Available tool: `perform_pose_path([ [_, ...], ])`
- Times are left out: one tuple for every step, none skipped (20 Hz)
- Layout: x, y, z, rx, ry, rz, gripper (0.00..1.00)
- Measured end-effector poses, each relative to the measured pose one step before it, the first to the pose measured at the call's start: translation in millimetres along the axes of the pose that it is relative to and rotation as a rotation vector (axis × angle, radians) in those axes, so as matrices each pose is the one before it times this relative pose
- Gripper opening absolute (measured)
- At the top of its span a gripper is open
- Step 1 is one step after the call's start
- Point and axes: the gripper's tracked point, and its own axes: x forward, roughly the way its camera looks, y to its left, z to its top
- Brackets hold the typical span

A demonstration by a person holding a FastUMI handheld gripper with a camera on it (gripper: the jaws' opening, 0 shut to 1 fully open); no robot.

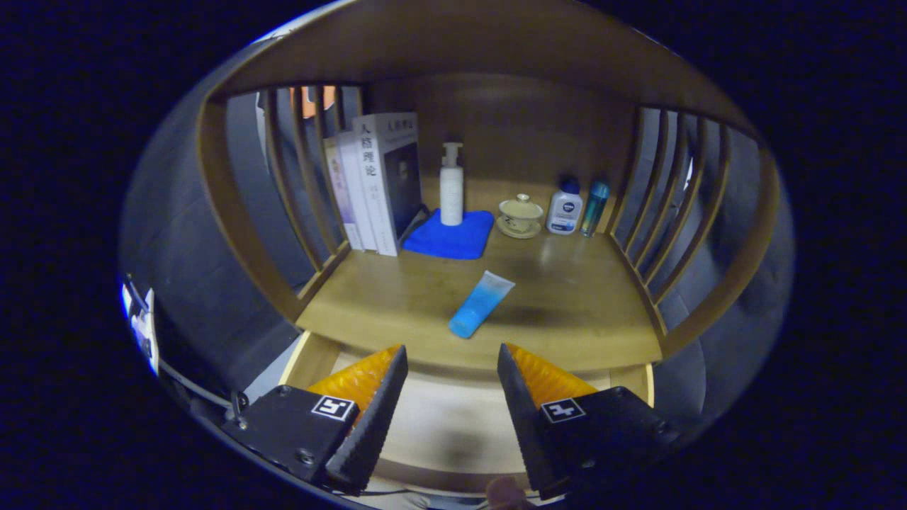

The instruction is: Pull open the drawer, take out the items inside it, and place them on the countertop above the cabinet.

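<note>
Gripper [452, 361] at lower centre of the frame, jaws standing apart with nothing between them. Both fingers hang over the pulled-open drawer [439, 425], whose pale interior fills the lower centre; no items can be made out in the visible part of it. A fingertip of a person [504, 490] shows at the very bottom, just below the drawer front.

Beyond the jaws, the wooden table [567, 304] forming the top of the cabinet occupies the centre of the frame. A blue tube [482, 303] lies flat on it, near its front edge, just ahead of the jaws and angled with its clear crimped end pointing toward the upper right.

Toward the back of the table, from left to right: a row of upright books [375, 184] leaning against the left slatted side [297, 177]; a folded blue cloth [450, 234] with a white pump bottle [451, 185] standing upright on it; a lidded tea bowl on a saucer [520, 215]; a small white bottle with a dark blue cap [565, 207]; and a slim teal bottle [594, 207] just beside it, near the right slatted side [673, 212]. A wooden back panel [524, 127] closes the rear, with a shelf board [460, 42] overhead at the top of the frame.
</note>
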Motion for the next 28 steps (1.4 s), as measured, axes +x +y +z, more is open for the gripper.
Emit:
perform_pose_path([
  [-11.07,0.5,-3.56,-0.00123,-0.02795,0.00569,0.81],
  [-13.18,0.87,-3.36,-0.00257,-0.0313,0.00474,0.81],
  [-12.31,0.4,-2.4,0.00022,-0.03891,0.00098,0.81],
  [-14.03,-0.07,-3.25,-0.00007,-0.03606,-0.00089,0.81],
  [-12.81,0.04,-5.12,-0.01344,-0.03208,0.00199,0.81],
  [-12.92,-1.91,-0.89,-0.00638,-0.03801,-0.00789,0.81],
  [-11.96,-2.2,0.52,-0.01589,-0.03802,-0.0085,0.81],
  [-14.48,-2.29,1.75,-0.00325,-0.04007,-0.01561,0.81],
  [-15.53,2.49,5.78,0.00507,-0.05011,-0.00071,0.81],
  [-14.74,3.36,7.93,-0.00388,-0.05288,0.00855,0.81],
  [-12.7,0.79,4.36,-0.00272,-0.04486,-0.00026,0.81],
  [-12.14,2.71,3.11,-0.00559,-0.03572,0.00773,0.81],
  [-11.73,3.15,1.41,-0.0024,-0.02069,0.00506,0.81],
  [-10.01,2.35,-3.53,0.00404,-0.01801,0.0119,0.87],
  [-8.07,-2.1,3.93,0.01226,-0.01486,0.00627,0.94],
  [-6.42,-0.81,-2.31,0.0104,-0.00957,0.00106,1.0],
  [-5.03,-1.15,-1.24,0.01198,-0.01495,-0.00124,1.0],
  [-5.93,-1.4,-2.51,0.01624,-0.01342,0.0025,1.0],
  [-4.14,-6.6,-3.95,0.01702,-0.01731,0.01006,1.0],
  [-3.75,-0.32,-3.54,0.01266,-0.0165,0.0089,1.0],
  [-2.89,-3.05,-4.7,0.00692,-0.01261,0.00272,1.0],
  [-2.12,-1.64,-3.07,0.00102,-0.01811,-0.00134,1.0],
  [-1.56,-1.69,-3.24,-0.00153,-0.01729,-0.00534,1.0],
  [-2.28,-1.03,-4.07,-0.00204,-0.01733,-0.00136,1.0],
  [-3.62,1.58,-3.59,-0.00005,-0.01122,0.00551,1.0],
  [-1.51,1.27,-4.35,-0.0049,-0.00881,0.00416,1.0],
  [-1.71,0.27,-2.24,-0.01215,-0.00961,0.0051,1.0],
  [-3.15,0.33,-2.33,-0.01607,-0.01449,-0.00044,1.0],
])
